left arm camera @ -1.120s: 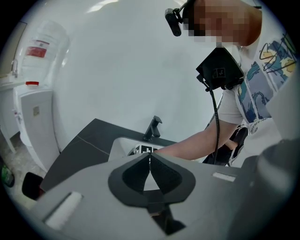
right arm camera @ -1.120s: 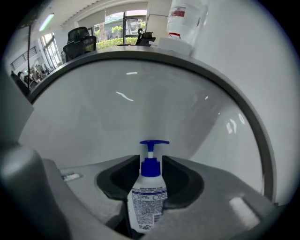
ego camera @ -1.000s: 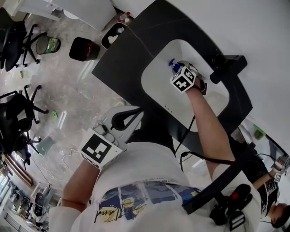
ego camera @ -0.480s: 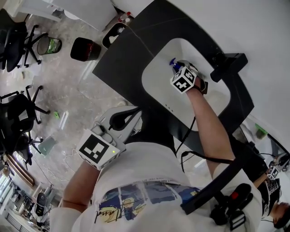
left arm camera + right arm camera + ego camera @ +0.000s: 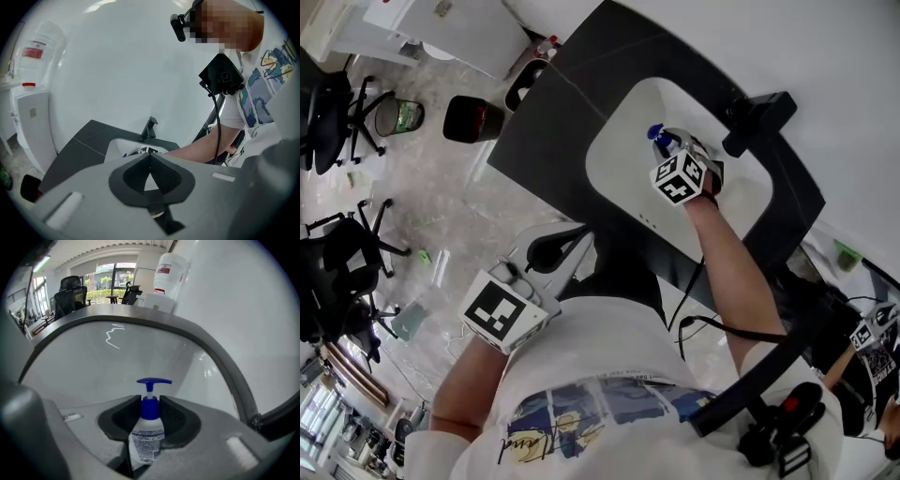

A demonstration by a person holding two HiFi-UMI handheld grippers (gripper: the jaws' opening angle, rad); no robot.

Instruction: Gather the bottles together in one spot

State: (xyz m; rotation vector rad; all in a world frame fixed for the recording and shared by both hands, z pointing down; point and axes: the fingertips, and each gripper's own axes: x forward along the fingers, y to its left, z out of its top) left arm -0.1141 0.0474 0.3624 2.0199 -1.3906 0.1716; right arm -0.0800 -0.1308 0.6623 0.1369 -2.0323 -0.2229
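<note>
A small clear pump bottle (image 5: 146, 430) with a blue pump head (image 5: 655, 134) stands between the pads of my right gripper (image 5: 150, 401), which grips it at the blue neck. The jaws have just been closing on it. This gripper (image 5: 673, 145) hangs inside the white sink basin (image 5: 619, 164), pointing steeply down, with the bottle held off the basin floor. My left gripper (image 5: 579, 236) stays near my body at the counter's front edge. Its pads (image 5: 150, 157) meet with nothing between them.
The basin sits in a dark counter (image 5: 553, 112) with a black faucet (image 5: 757, 114) at its far side. A white dispenser (image 5: 168, 268) hangs on the wall. On the floor are a dark bin (image 5: 472, 119) and office chairs (image 5: 347, 253).
My right gripper has risen a little inside the basin with the pump bottle in it. The left gripper has stayed about where it was.
</note>
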